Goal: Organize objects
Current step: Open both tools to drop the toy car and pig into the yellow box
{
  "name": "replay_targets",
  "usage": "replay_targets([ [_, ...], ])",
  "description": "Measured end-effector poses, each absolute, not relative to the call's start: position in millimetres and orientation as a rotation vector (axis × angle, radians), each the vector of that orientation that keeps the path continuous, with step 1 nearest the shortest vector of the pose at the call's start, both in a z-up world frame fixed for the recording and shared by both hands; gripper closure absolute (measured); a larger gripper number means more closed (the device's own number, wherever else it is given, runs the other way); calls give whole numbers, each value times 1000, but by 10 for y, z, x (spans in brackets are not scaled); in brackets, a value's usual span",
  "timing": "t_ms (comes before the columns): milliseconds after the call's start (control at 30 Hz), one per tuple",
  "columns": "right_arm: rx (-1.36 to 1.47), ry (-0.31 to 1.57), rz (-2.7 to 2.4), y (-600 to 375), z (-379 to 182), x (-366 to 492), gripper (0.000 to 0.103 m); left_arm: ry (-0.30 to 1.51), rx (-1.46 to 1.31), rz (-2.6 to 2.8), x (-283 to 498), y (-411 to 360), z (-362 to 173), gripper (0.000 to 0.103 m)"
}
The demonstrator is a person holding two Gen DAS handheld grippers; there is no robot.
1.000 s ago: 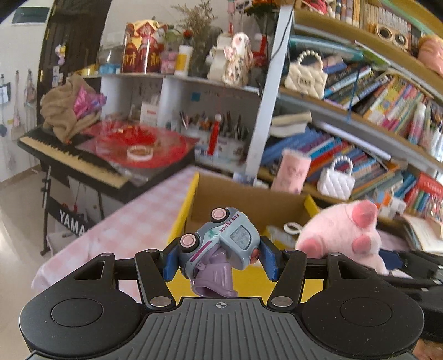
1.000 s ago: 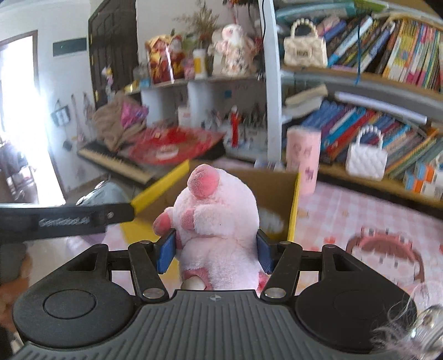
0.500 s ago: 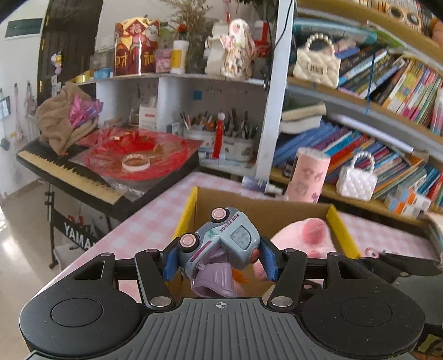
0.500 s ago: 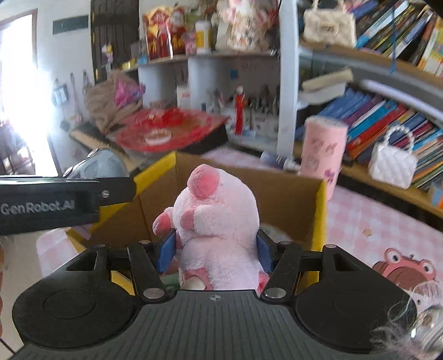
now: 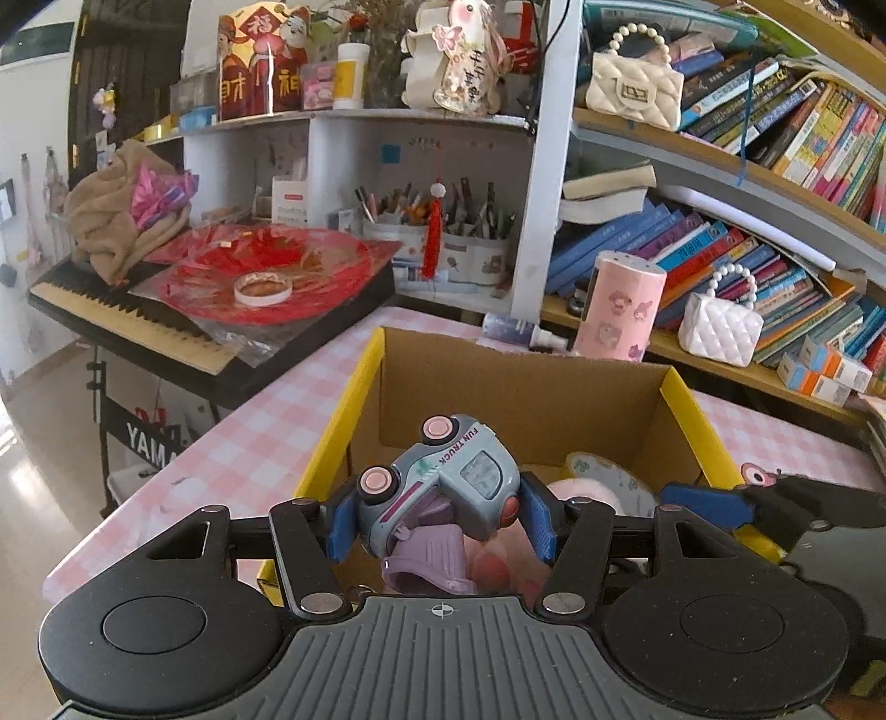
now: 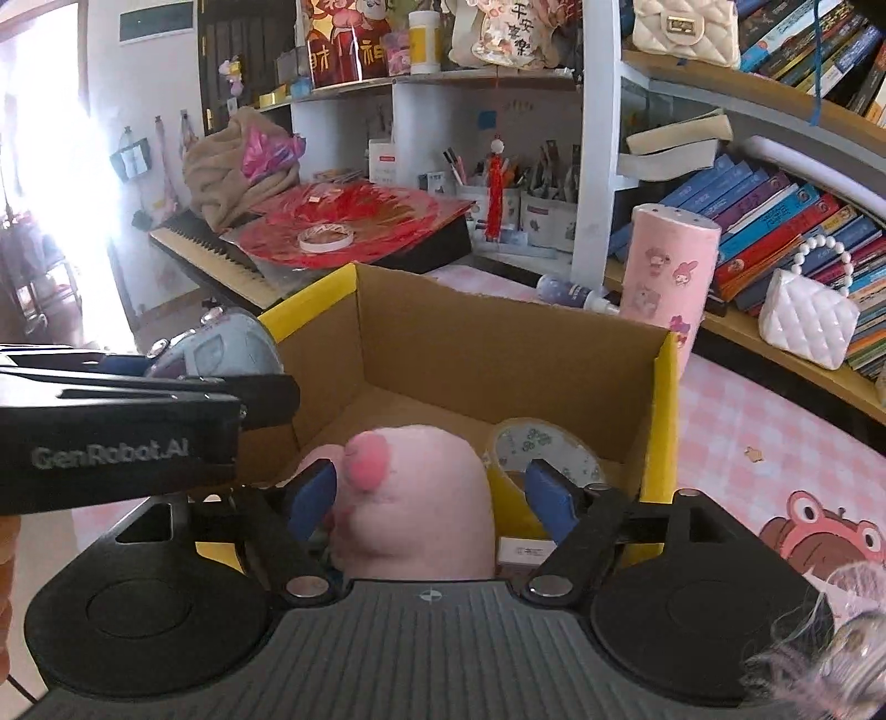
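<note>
one cardboard box (image 5: 526, 387), one toy truck (image 5: 448, 487), one pink plush pig (image 6: 415, 498), one tape roll (image 6: 545, 451) in the box, two quilted handbags, cream (image 5: 634, 91) and white (image 5: 720, 329), one pink canister (image 5: 617, 304), one keyboard (image 5: 127, 321), two grippers, left (image 5: 440, 518) and right (image 6: 432, 498).

"FUN TRUCK" is printed along the roof edge of the grey-blue toy truck (image 5: 443, 487). The black keyboard stand (image 5: 141, 437) reads "YAMA", rest cut off. "GenRobot.AI" is on the side of the left gripper (image 6: 111, 443). Red figurines (image 5: 260, 61) up on the shelf carry a 福 char; hanging paper tag (image 6: 501, 27) reads 平安喜樂. Book spines too small to read.
</note>
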State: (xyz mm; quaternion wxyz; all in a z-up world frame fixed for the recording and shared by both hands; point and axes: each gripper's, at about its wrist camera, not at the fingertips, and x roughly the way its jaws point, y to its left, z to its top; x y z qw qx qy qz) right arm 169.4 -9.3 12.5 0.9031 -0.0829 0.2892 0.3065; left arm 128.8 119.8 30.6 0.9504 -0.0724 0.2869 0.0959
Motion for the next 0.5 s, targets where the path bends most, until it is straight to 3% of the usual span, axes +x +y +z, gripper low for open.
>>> replay_targets([
  [500, -159, 565, 587, -407, 157, 1479, 28, 560, -140, 152, 1172, 1058, 338, 36],
])
